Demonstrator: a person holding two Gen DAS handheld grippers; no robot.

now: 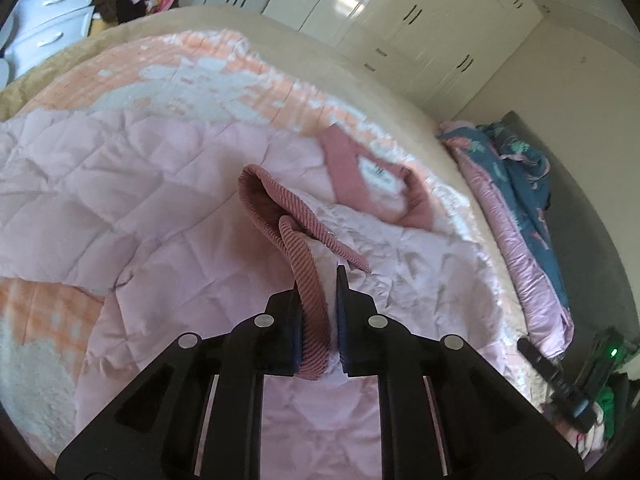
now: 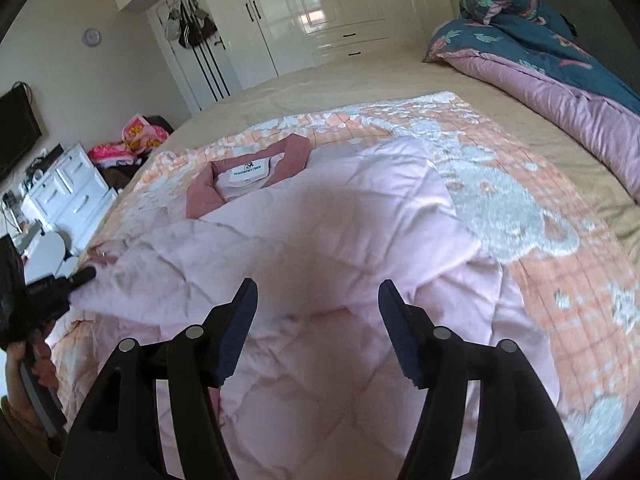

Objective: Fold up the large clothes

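Observation:
A pale pink quilted jacket (image 2: 320,240) lies spread on the bed, its dusty-pink collar and white label (image 2: 252,170) at the far side. In the left wrist view the jacket (image 1: 120,184) fills the middle. My left gripper (image 1: 320,276) is shut on the ribbed dusty-pink sleeve cuff (image 1: 308,280) and holds it lifted above the jacket body. My right gripper (image 2: 318,292) is open and empty, just above the jacket's near part. The left gripper also shows in the right wrist view (image 2: 80,278), at the jacket's left edge.
The jacket rests on an orange-and-white bear-pattern blanket (image 2: 520,208) over a beige bed. A rolled teal and pink duvet (image 2: 560,80) lies at the bed's far right. White wardrobes (image 2: 320,12) stand behind. A white drawer unit (image 2: 68,200) and a clothes pile (image 2: 136,140) are at left.

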